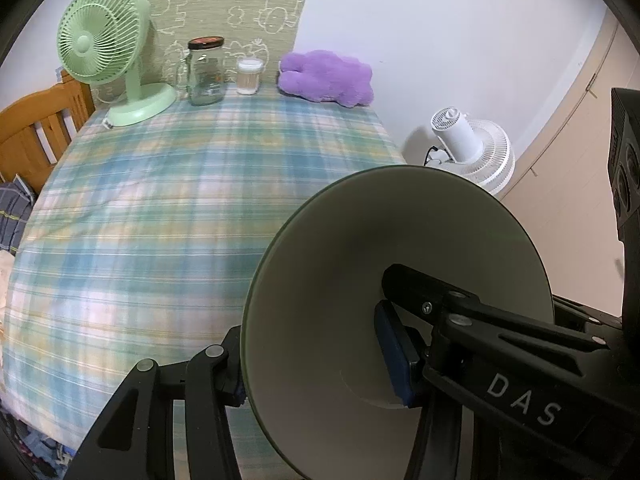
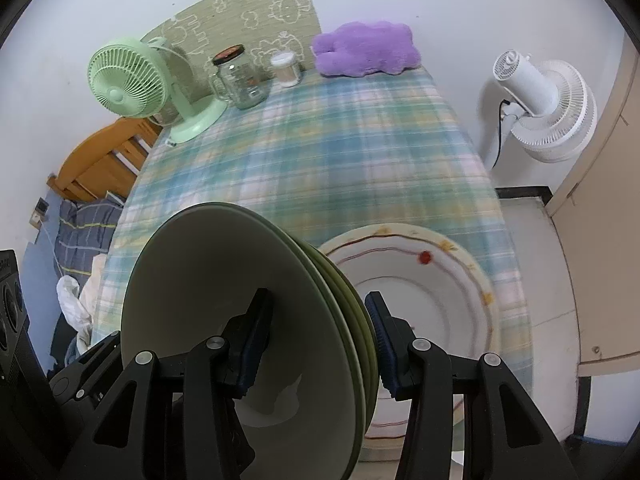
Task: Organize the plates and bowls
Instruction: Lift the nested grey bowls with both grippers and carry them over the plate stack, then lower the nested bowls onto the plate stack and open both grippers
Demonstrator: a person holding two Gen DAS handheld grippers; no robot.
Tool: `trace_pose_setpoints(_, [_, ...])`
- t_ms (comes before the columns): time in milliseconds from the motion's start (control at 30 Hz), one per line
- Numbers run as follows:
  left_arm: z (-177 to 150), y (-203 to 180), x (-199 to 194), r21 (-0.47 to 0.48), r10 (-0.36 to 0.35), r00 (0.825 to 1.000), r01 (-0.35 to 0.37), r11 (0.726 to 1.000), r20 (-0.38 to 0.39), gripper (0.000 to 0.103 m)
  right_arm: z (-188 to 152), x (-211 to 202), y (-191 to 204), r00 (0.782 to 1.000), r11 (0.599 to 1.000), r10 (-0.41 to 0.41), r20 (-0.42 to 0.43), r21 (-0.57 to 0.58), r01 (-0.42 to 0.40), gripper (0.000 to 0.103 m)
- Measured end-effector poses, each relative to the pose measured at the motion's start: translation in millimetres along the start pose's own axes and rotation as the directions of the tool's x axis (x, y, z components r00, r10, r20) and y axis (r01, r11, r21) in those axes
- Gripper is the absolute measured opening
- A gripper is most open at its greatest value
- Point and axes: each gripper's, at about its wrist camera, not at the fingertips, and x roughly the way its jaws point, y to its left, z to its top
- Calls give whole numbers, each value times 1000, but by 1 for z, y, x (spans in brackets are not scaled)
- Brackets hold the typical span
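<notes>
Both my left gripper (image 1: 324, 364) and right gripper (image 2: 316, 344) clamp the green bowl stack (image 2: 256, 312) on edge, just left of the patterned plate (image 2: 452, 280).

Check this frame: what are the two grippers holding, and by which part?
Both the left gripper and right gripper clamp the stack of green bowls across its rim, on opposite sides.

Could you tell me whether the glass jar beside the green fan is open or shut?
Shut: the glass jar stands upright on the checked tablecloth with its dark lid seated on top. Whether the lid is screwed tight cannot be told.
</notes>
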Motion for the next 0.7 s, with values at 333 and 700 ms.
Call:
trace_pose_setpoints(333, [-1,-38,24,-19,8,1000,-9,1000,-11,53,8,0,-49,1000,1000,4,-16,-13,-4,51])
trace_pose_setpoints(700, [-12,-55,49,-72,13,997,-18,997,-74,53,3,18,-80,996,1000,7,-85,-21,-8,51])
